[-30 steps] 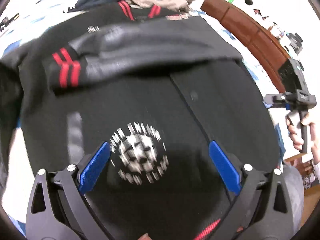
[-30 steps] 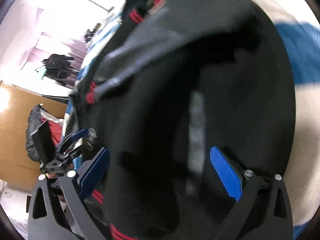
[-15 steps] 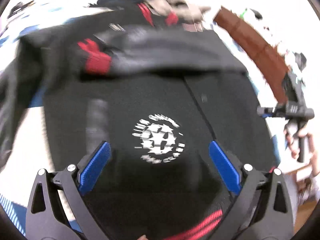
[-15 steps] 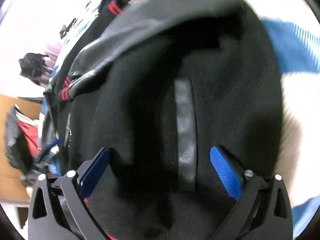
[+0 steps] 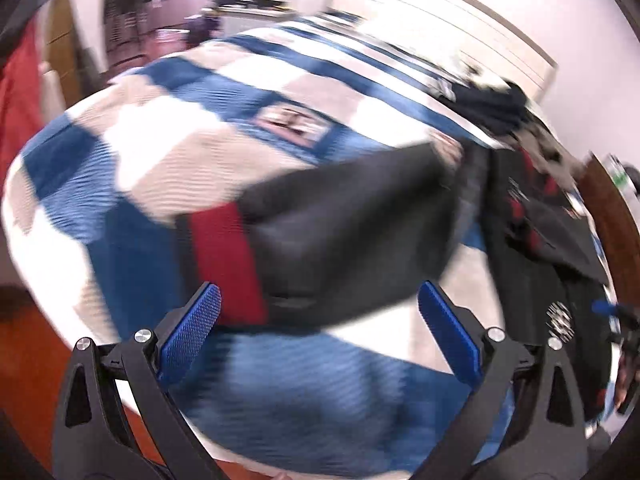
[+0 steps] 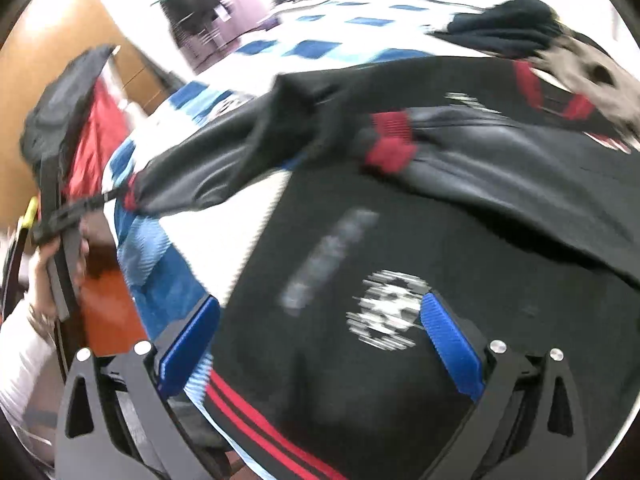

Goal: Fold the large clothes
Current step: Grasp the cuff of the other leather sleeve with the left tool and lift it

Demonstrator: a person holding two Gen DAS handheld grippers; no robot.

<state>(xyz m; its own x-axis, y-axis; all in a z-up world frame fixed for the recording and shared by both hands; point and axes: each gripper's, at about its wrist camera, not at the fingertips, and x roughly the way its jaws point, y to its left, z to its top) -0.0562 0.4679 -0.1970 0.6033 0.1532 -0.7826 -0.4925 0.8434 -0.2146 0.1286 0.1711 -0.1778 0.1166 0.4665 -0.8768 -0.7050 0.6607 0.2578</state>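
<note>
A black jacket (image 6: 500,264) with red stripes and a white round logo (image 6: 384,308) lies on a blue and white checked blanket (image 5: 168,128). My right gripper (image 6: 320,336) hangs open just above its chest, the logo close to the right pad. One sleeve (image 5: 340,232) with a red cuff (image 5: 224,264) stretches out sideways over the blanket, blurred. My left gripper (image 5: 320,332) is open right behind that sleeve, cuff near the left pad. In the right wrist view the left gripper (image 6: 100,202) points at the sleeve's cuff end (image 6: 132,196). The other sleeve (image 6: 500,148) lies folded across the jacket.
A heap of dark and tan clothes (image 6: 520,32) lies at the far end of the bed. A brown wooden board (image 5: 604,208) runs along the right side. A red garment (image 5: 16,92) hangs at the left by a wooden cupboard (image 6: 48,52). A hand (image 6: 44,248) holds the left gripper.
The left wrist view swung left, off the jacket's chest and onto the outstretched sleeve and the blanket. The right wrist view shifted from the jacket's side onto the logo. Both grippers stayed open.
</note>
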